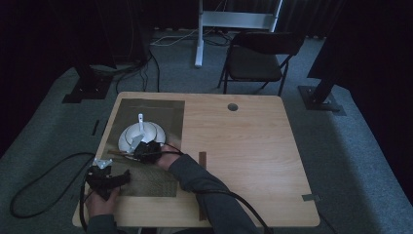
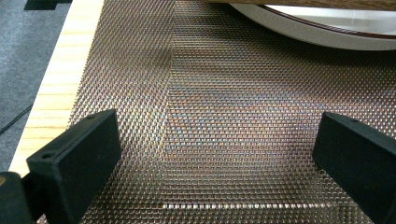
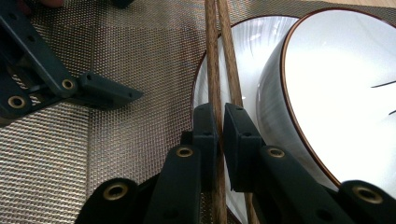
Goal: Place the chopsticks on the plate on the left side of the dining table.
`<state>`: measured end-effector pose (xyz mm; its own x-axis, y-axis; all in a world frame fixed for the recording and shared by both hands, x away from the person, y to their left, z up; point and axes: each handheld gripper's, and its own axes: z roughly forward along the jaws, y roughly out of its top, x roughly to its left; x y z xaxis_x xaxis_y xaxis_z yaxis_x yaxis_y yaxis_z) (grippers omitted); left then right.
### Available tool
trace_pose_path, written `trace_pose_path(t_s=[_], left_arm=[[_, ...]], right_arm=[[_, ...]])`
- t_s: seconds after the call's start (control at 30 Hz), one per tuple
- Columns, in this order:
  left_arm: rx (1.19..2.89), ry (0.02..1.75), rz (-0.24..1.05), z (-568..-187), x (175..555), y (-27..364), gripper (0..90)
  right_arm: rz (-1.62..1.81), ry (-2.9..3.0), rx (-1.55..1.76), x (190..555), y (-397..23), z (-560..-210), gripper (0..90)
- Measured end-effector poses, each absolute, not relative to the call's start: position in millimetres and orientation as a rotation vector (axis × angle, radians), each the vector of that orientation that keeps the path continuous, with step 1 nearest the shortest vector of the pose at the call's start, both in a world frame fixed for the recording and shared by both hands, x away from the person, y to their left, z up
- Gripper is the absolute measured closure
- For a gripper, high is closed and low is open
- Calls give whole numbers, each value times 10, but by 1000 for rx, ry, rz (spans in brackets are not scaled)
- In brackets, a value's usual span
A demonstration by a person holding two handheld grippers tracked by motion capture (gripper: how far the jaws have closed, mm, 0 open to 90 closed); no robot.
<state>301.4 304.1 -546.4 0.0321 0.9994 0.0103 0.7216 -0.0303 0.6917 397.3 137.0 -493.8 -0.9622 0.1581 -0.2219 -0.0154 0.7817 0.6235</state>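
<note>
On a woven placemat (image 1: 156,109) at the table's left, a white bowl (image 1: 141,131) holding a white spoon (image 1: 140,119) sits on a white plate (image 1: 122,142). My right gripper (image 1: 146,148) is at the plate's near edge, shut on a pair of brown wooden chopsticks (image 3: 215,56). The sticks run on over the plate's rim (image 3: 243,60), beside the bowl (image 3: 345,84). My left gripper (image 1: 119,178) hovers open over the mat (image 2: 224,93) near the front left corner. Nothing is between its jaws. One of its fingers (image 3: 102,91) appears in the right gripper view.
A short dark wooden strip (image 1: 202,158) lies on the bare tabletop right of the mat. A cable hole (image 1: 233,107) sits near the far edge and a piece of tape (image 1: 310,197) at the front right. A black chair (image 1: 258,58) stands behind the table.
</note>
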Motion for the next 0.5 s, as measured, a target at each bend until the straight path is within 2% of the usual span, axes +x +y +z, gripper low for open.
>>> trace_pose_path(t_s=[0.5], left_arm=[[1805, 1741, 710, -5464, 3014, 3041, 14]], right_arm=[[945, 2704, 117, 3984, 1360, -4956, 835]])
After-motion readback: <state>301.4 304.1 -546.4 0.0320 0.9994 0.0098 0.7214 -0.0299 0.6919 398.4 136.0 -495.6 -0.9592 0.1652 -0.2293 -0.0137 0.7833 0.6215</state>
